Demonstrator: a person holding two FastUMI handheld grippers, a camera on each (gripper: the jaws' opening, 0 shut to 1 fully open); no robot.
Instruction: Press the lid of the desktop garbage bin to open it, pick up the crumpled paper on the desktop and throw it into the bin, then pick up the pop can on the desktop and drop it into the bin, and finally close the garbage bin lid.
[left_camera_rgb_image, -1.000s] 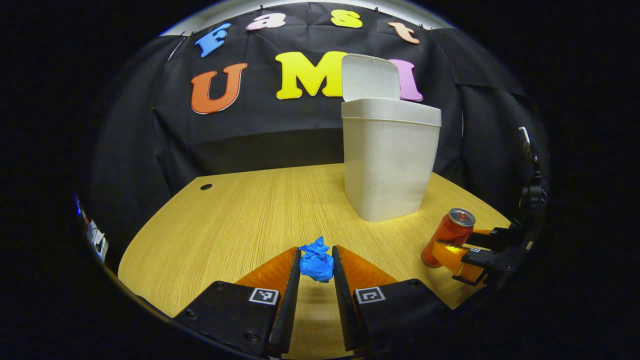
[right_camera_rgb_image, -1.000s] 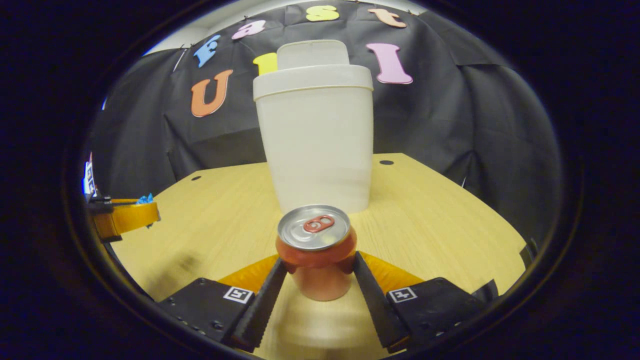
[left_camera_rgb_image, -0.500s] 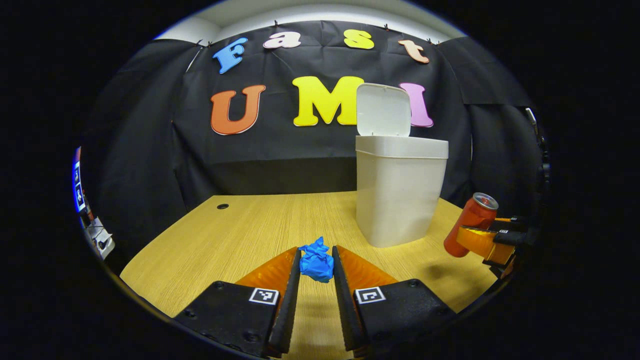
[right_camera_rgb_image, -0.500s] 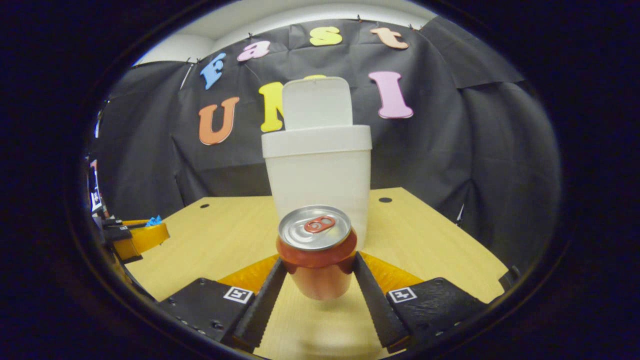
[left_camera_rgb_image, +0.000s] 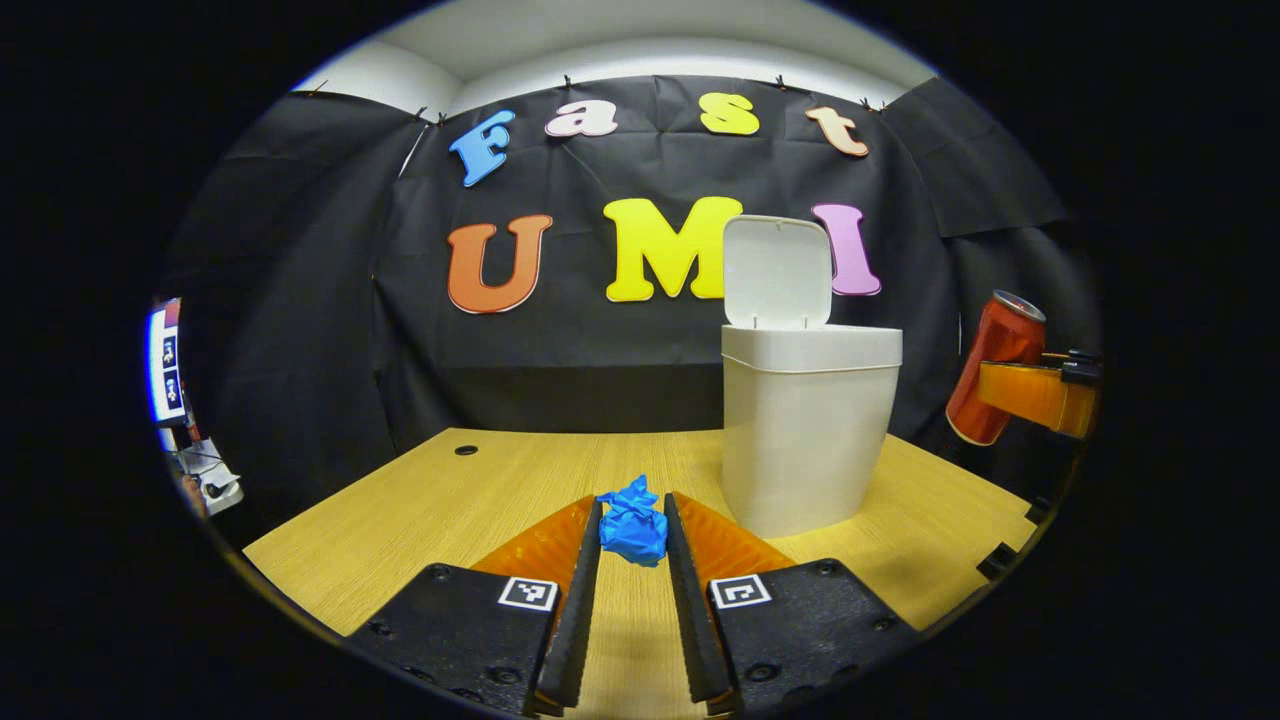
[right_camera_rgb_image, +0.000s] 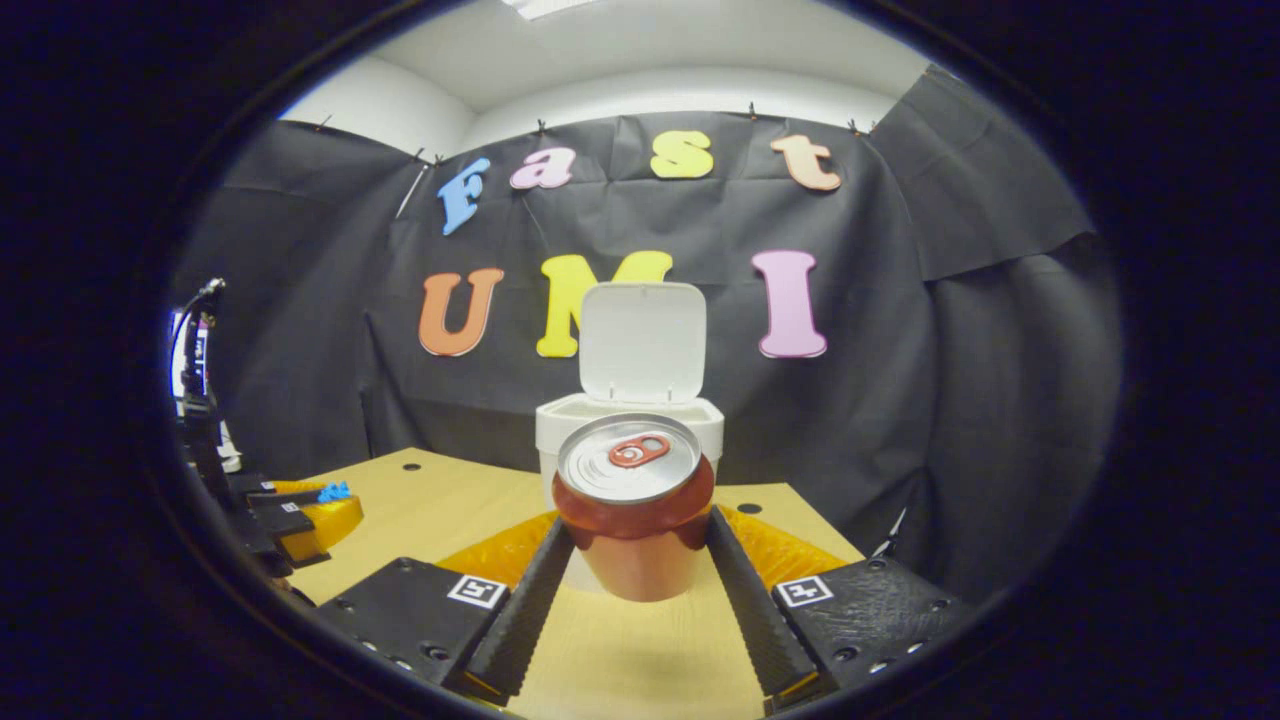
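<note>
- Between the fingers at bottom of left gripper view: left gripper (left_camera_rgb_image: 633, 530) clamped on crumpled paper (left_camera_rgb_image: 632, 522), blue wad, both fingers pressing its sides, held above the desktop (left_camera_rgb_image: 420, 510).
- Same view, far right edge: right gripper (left_camera_rgb_image: 1040, 392) gripping pop can (left_camera_rgb_image: 995, 368) up in the air, can tilted, roughly level w/ the bin's rim, apart from it.
- Right gripper view: can (right_camera_rgb_image: 632, 505) seen close from above, silver top w/ red pull tab, red body, pinched on both sides by own fingers; sits right in front of bin (right_camera_rgb_image: 628, 425) in the line of sight, hiding most of the bin body. Rim and open mouth show, not the inside.
- Right gripper view, lower left edge: left gripper (right_camera_rgb_image: 300, 510) farther off, bit of blue paper (right_camera_rgb_image: 333, 492) poking up from it.
- Bin (left_camera_rgb_image: 808, 425) in left gripper view: off-white plastic, tapered body w/ wider top collar, stands upright on desktop, right of centre. Side profile visible here, unlike the other view.
- Lid (left_camera_rgb_image: 777, 272) flipped up, near vertical, hinged at the back; also in right gripper view (right_camera_rgb_image: 642, 342), seen square-on, underside facing cam.
- Desktop: light wood grain, rounded edge, small dark cable hole (left_camera_rgb_image: 466, 450) back left; second hole (right_camera_rgb_image: 747, 508) right of bin in right gripper view.
- Room: black cloth wall behind, white wall + ceiling above it. Some equipment at left edge (left_camera_rgb_image: 165, 365), too small to tell.
</note>
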